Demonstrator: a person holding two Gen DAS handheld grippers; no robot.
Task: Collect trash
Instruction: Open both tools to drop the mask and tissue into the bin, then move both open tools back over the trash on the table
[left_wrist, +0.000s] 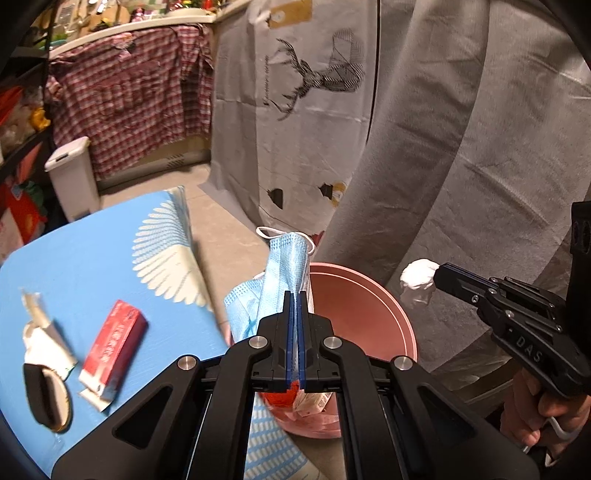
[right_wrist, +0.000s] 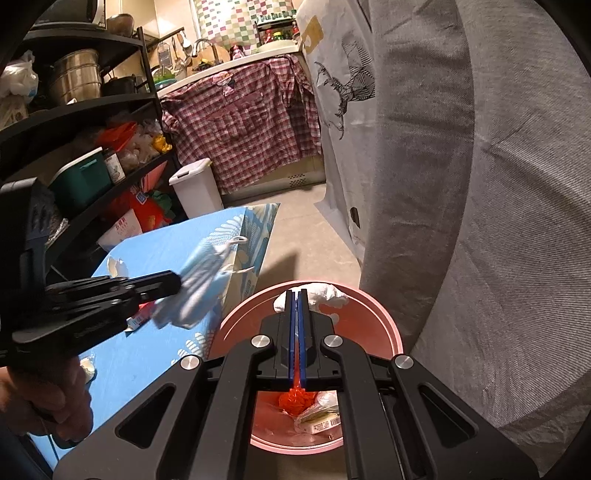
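Observation:
A pale blue face mask (left_wrist: 284, 258) hangs from my left gripper (left_wrist: 294, 293), which is shut on it just past the table's edge, beside the pink bin (left_wrist: 388, 295). In the right wrist view that mask (right_wrist: 195, 291) is blurred at the tip of the left gripper (right_wrist: 177, 284). My right gripper (right_wrist: 298, 291) is shut on a crumpled white tissue (right_wrist: 325, 295) above the far side of the bin's rim (right_wrist: 391, 328). The left wrist view shows this tissue (left_wrist: 417, 280) at the right gripper's tip (left_wrist: 439, 275). Red netting (right_wrist: 295, 398) and a wrapper (right_wrist: 321, 417) lie inside the bin.
The blue-clothed table (left_wrist: 92, 266) carries a red box (left_wrist: 114, 347), crumpled white paper (left_wrist: 40, 332) and a black-rimmed oval object (left_wrist: 48, 395). A white lidded bin (left_wrist: 74, 177) stands behind it. Grey cloth (left_wrist: 480, 147) hangs right of the pink bin. Black shelves (right_wrist: 74, 110) stand at left.

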